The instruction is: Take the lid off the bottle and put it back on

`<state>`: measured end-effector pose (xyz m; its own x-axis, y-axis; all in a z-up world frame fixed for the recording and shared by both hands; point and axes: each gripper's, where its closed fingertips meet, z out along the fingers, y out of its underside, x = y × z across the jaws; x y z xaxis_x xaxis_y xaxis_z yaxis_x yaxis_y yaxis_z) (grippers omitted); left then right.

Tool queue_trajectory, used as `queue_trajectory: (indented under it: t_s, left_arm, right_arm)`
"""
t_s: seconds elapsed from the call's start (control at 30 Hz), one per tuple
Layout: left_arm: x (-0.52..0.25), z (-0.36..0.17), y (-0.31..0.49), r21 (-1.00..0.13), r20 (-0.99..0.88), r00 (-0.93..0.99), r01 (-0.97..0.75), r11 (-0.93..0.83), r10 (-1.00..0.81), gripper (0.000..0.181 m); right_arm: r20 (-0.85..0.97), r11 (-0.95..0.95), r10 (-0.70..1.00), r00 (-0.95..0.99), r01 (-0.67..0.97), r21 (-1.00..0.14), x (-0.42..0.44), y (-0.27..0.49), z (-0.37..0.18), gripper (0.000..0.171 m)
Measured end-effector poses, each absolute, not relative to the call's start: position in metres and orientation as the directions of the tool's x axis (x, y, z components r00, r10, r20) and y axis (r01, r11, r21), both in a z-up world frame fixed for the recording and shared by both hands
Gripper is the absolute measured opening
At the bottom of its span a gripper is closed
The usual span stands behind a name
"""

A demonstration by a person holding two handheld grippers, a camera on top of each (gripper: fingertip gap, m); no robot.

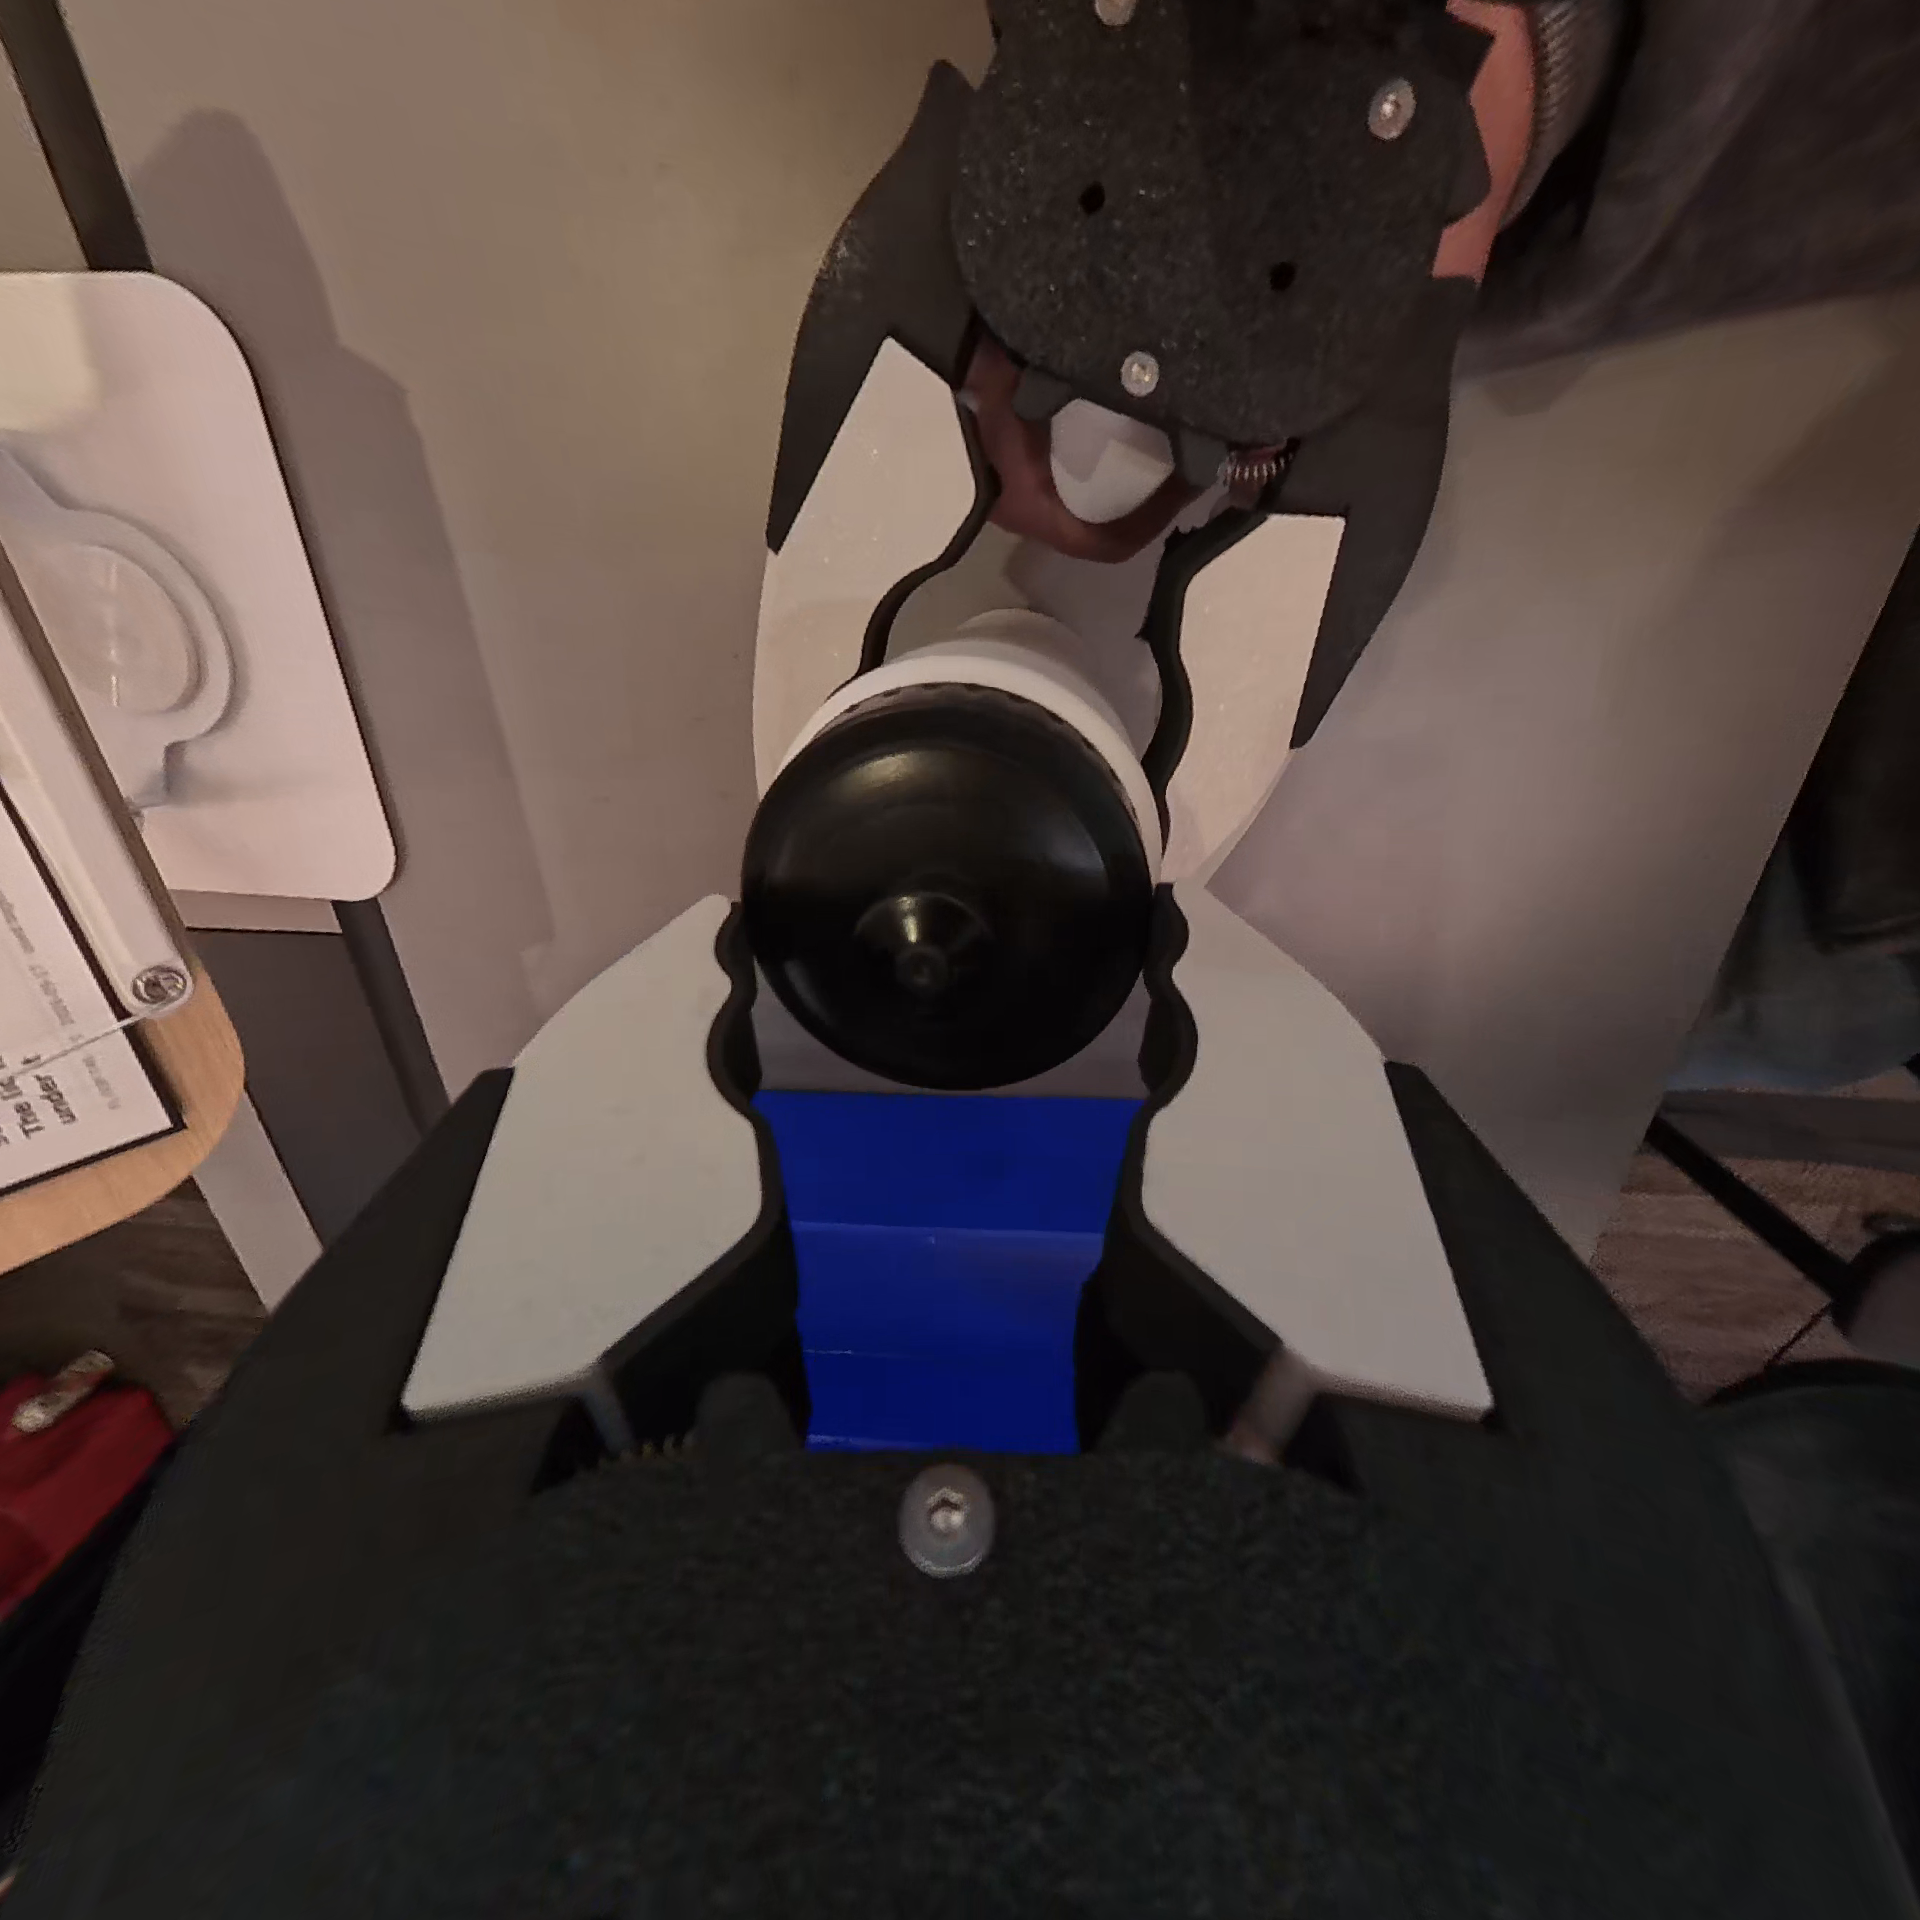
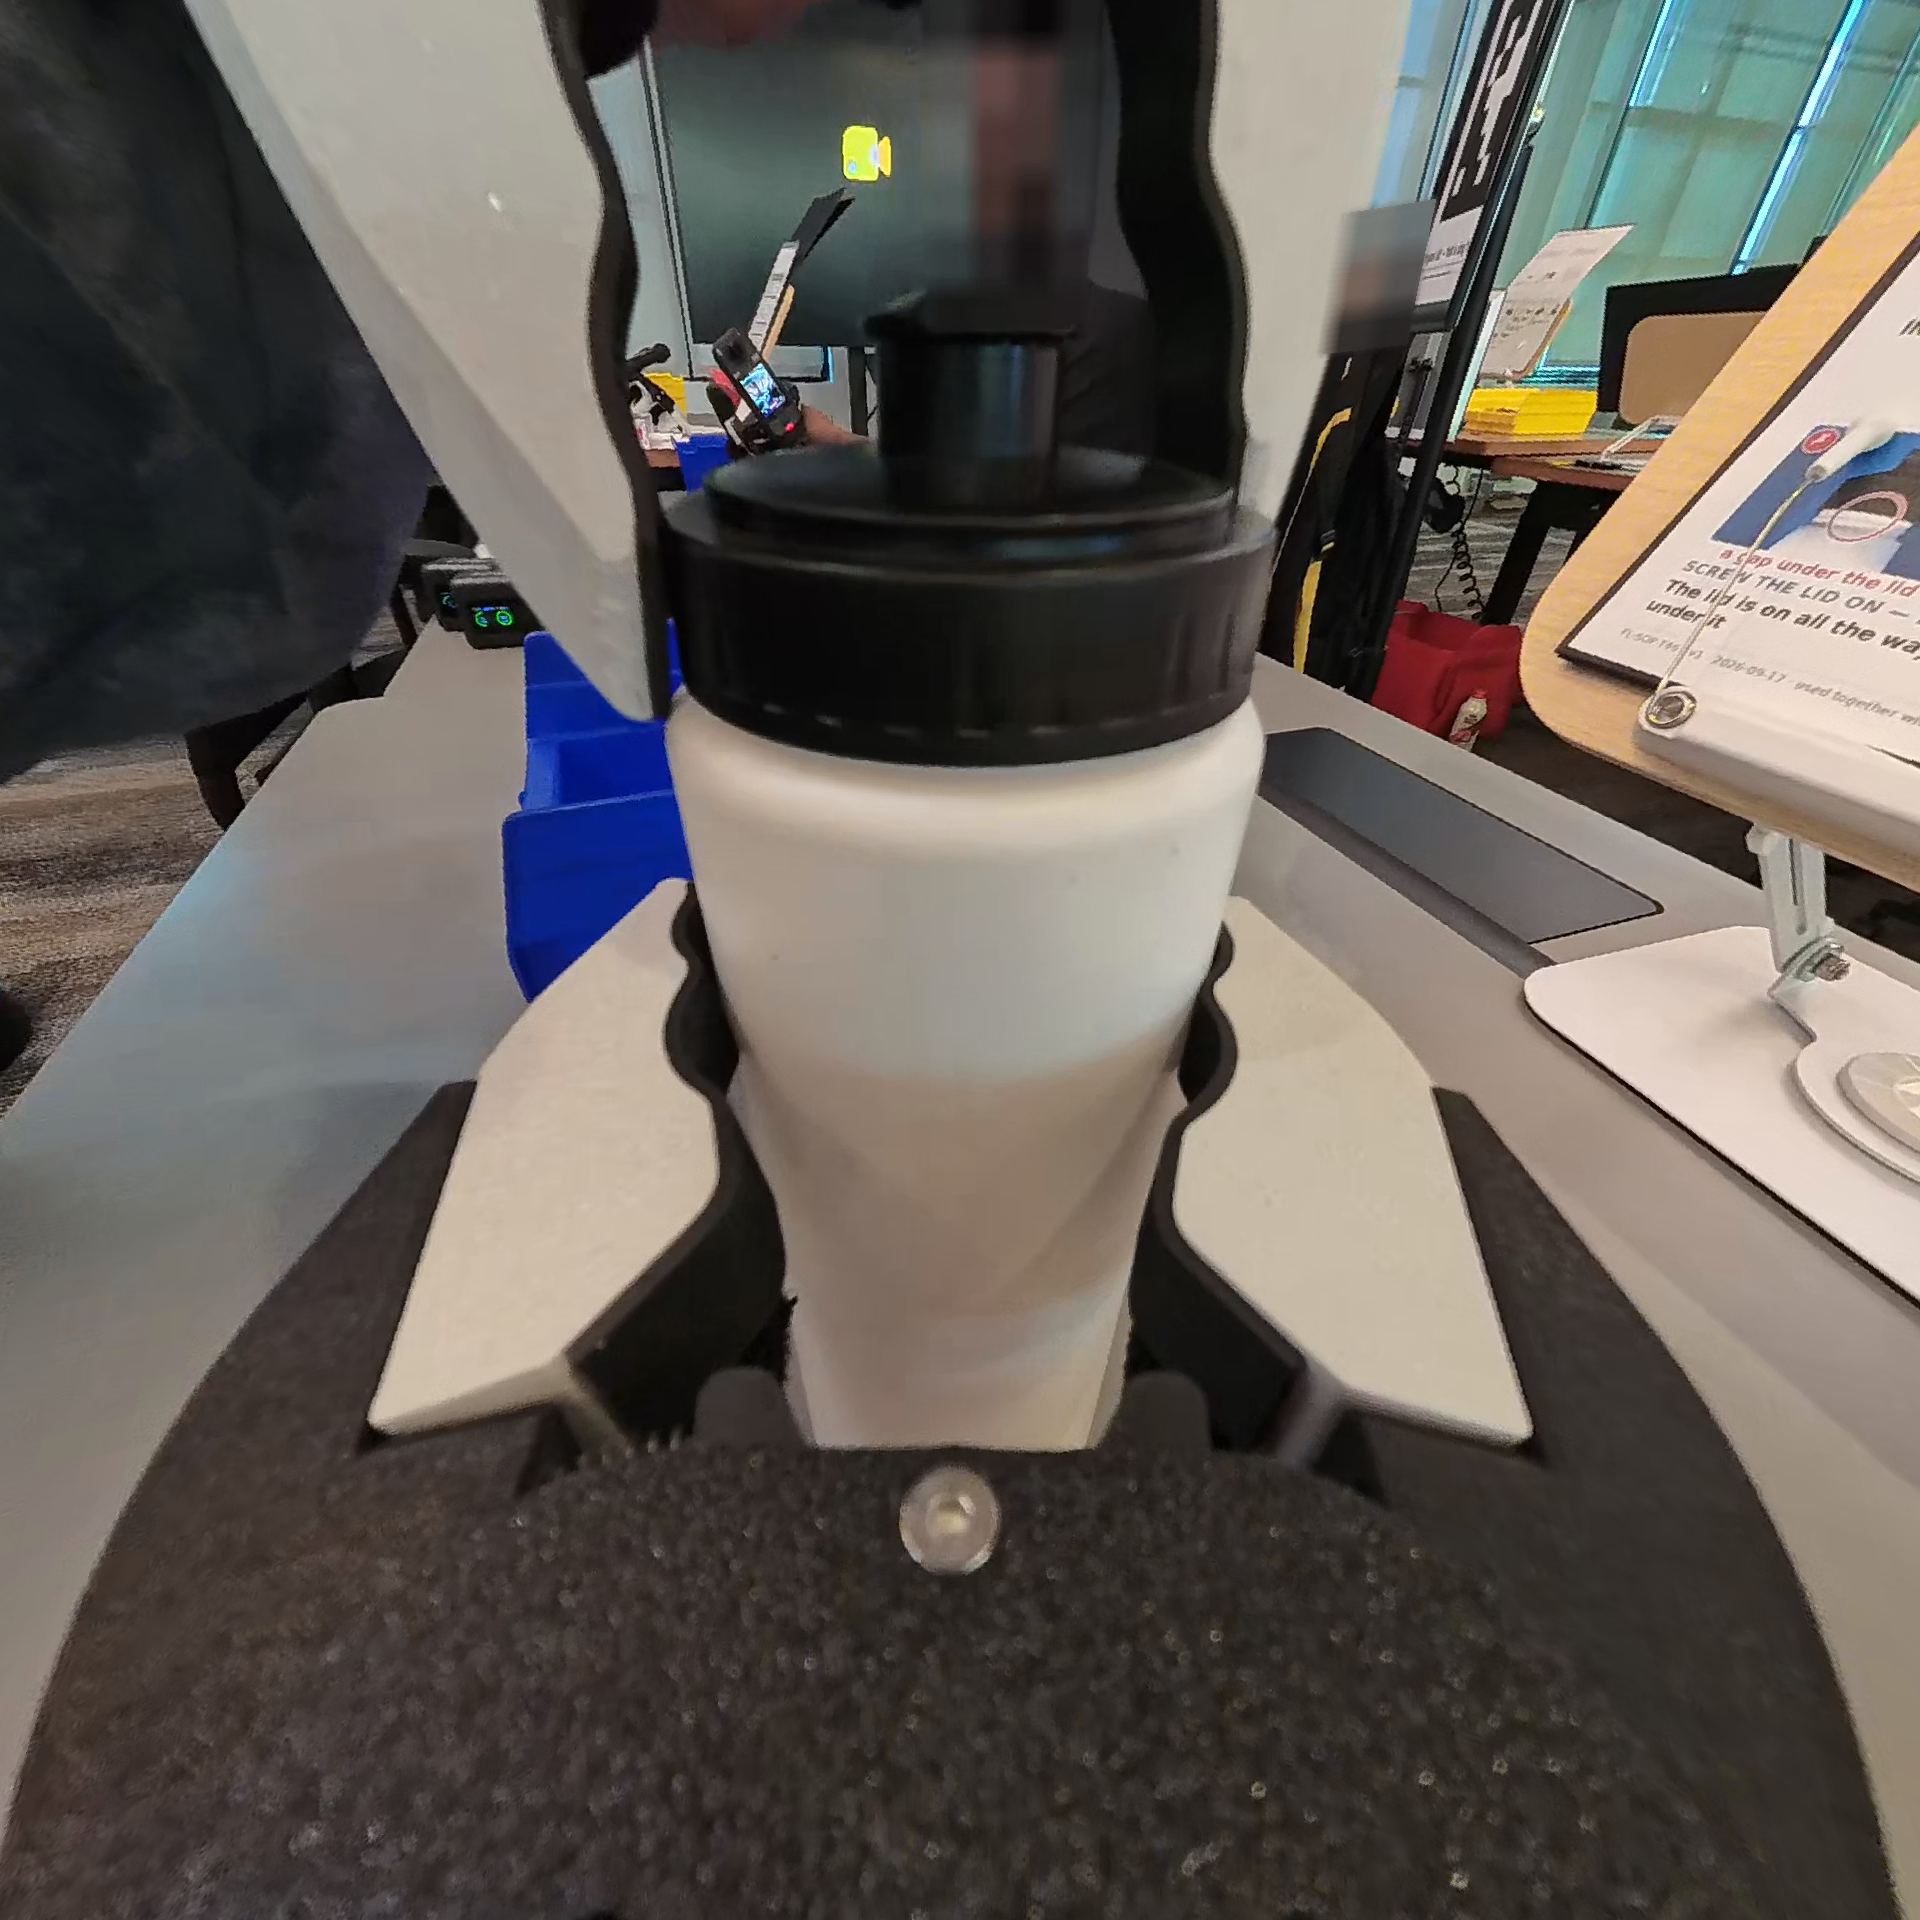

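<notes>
Right wrist view: a white plastic bottle (image 2: 966, 987) with a ribbed black screw lid (image 2: 966, 644) is being held upright above the grey table (image 2: 260, 935).
The bottle's body is being clamped by the right gripper (image 2: 956, 997), while the lid, seated on the bottle, is being gripped at its sides from above by the left gripper (image 1: 951, 935); a blue bin (image 2: 582, 821) is being partly hidden behind the bottle.

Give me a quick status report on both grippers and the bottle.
Right gripper shut on white bottle body. Left gripper shut on black lid, lid seated on bottle. Blue bin behind, nothing blocking.
</notes>
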<state>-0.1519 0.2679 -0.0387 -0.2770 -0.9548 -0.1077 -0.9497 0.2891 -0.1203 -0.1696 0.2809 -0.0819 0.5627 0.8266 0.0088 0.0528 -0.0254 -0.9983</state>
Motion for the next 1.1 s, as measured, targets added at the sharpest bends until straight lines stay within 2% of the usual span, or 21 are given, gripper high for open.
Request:
queue_trajectory:
  t_s: [0.27,0.43,0.57,0.67,0.73,0.8,0.87,1.0,1.1]
  left_arm:
    - [-0.154,-0.038,0.267,-0.061,-0.11,-0.362,-0.927,0.37,-0.926,0.073]
    - [-0.153,-0.038,0.266,-0.08,-0.114,-0.291,-0.95,0.301,-0.95,0.072]
    - [-0.15,-0.031,0.264,-0.196,-0.086,-0.051,-0.978,0.067,-0.995,0.073]
    - [-0.146,-0.015,0.273,-0.304,-0.059,0.272,-0.921,-0.242,-0.96,0.096]
    - [-0.155,-0.014,0.279,-0.296,-0.048,0.497,-0.836,-0.463,-0.867,0.098]
    - [-0.152,-0.017,0.266,-0.286,0.066,0.606,-0.749,-0.597,-0.792,0.099]
    - [-0.145,-0.02,0.257,-0.284,0.141,0.666,-0.682,-0.674,-0.733,0.094]
    - [-0.152,-0.032,0.266,-0.27,0.066,0.754,-0.618,-0.739,-0.654,0.097]
    - [-0.147,-0.037,0.262,-0.251,0.116,0.768,-0.591,-0.767,-0.63,0.078]
  right_arm:
    - [0.015,-0.021,0.832,0.554,0.059,-0.998,-0.171,0.279,-0.082,0.086]
    - [0.014,-0.019,0.832,0.554,0.053,-0.998,-0.171,0.279,-0.082,0.086]
    - [0.013,-0.013,0.818,0.575,0.041,-0.999,-0.172,0.28,-0.081,0.086]
    - [0.015,-0.012,0.804,0.594,0.041,-0.999,-0.172,0.282,-0.081,0.086]
    - [0.015,-0.012,0.798,0.603,0.04,-0.999,-0.172,0.283,-0.081,0.086]
    - [0.014,-0.011,0.796,0.605,0.038,-0.999,-0.172,0.284,-0.081,0.086]
    - [0.016,-0.01,0.798,0.603,0.041,-0.999,-0.172,0.284,-0.081,0.086]
    - [0.019,-0.008,0.799,0.601,0.043,-0.999,-0.172,0.283,-0.081,0.086]
    - [0.018,-0.01,0.801,0.599,0.043,-0.999,-0.172,0.283,-0.081,0.087]
